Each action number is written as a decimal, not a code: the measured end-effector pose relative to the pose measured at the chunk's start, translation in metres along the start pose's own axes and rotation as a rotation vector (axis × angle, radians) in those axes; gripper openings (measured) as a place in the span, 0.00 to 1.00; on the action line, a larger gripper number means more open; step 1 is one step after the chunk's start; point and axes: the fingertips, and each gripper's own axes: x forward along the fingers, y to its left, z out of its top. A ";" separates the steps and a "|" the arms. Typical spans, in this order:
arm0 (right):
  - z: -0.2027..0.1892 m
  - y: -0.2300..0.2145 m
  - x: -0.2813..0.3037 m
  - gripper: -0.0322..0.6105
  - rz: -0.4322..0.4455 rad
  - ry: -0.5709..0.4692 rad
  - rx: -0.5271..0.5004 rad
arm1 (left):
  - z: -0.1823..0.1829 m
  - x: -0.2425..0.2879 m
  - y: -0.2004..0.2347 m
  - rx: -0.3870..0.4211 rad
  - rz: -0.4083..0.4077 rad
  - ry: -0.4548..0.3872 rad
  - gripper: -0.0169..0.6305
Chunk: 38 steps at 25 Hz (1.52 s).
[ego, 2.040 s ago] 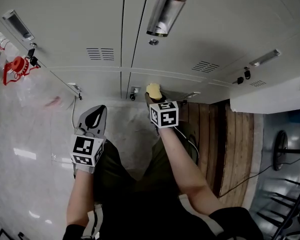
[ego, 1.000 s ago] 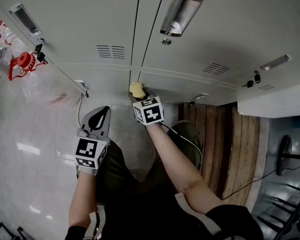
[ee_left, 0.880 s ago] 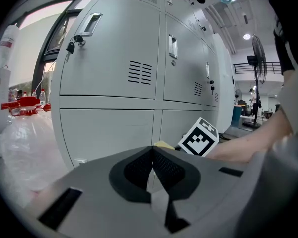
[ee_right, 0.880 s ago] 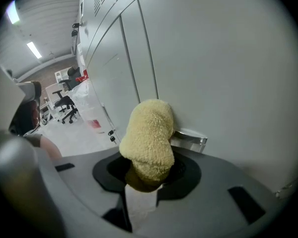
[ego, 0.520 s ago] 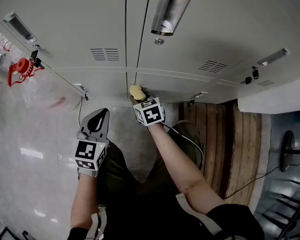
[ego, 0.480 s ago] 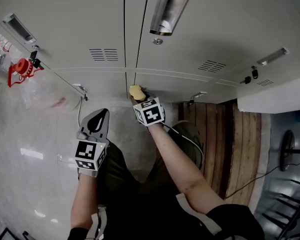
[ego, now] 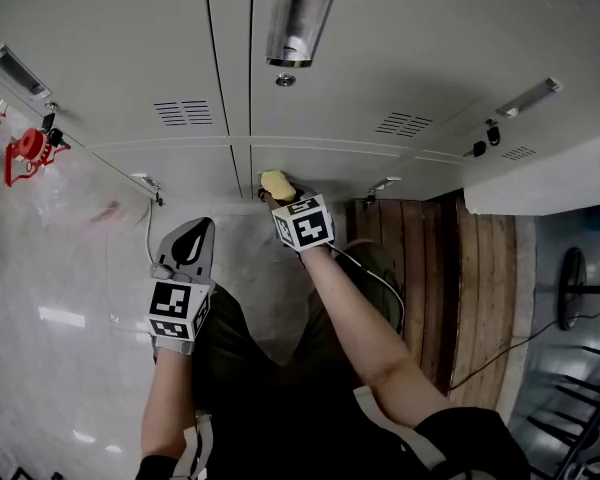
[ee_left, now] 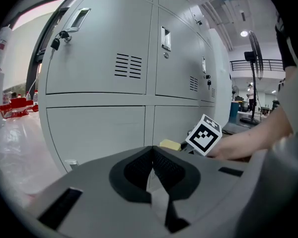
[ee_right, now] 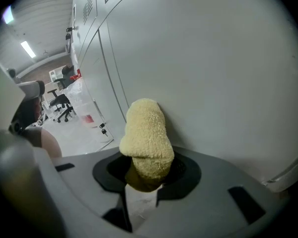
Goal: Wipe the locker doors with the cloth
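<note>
Right gripper (ee_right: 146,175): clamps down on the folded yellow cloth (ee_right: 145,133), pinches it at the near end and leaves the fluffy far end poking out. Presses that tuft flat against the grey locker door (ee_right: 213,83), low on the bottom row, just right of the seam between two doors in the head view. Left gripper (ee_left: 152,155): hangs to the left, near the body, jaws together on nothing, well apart from the lockers. Looks like mid-wipe on that lower door.

Reads as soft, light, towelling stuff. Squashes under pressure, probably drags on painted metal rather than slides, and could creep out of the jaws on a hard stroke. Calls for a deep bite on the bunched part, as now, not on a loose corner. Worth watching the small handle (ego: 385,183) to the right, a likely snag for the pile.
</note>
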 end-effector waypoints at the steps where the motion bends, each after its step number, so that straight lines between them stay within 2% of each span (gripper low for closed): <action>1: -0.001 -0.003 -0.002 0.25 -0.003 0.001 0.001 | 0.000 0.001 -0.002 0.001 -0.003 0.001 0.04; 10: -0.010 -0.034 -0.022 0.25 -0.055 -0.008 0.038 | 0.004 0.011 -0.017 0.019 -0.027 0.003 0.04; 21: -0.028 -0.086 -0.055 0.25 -0.160 -0.026 0.122 | 0.001 0.029 -0.037 0.037 -0.067 0.028 0.04; 30: -0.048 -0.135 -0.083 0.25 -0.258 -0.046 0.232 | 0.002 0.037 -0.050 0.050 -0.098 0.034 0.04; 38: -0.066 -0.161 -0.090 0.25 -0.318 -0.018 0.273 | 0.001 0.042 -0.054 0.048 -0.105 0.043 0.04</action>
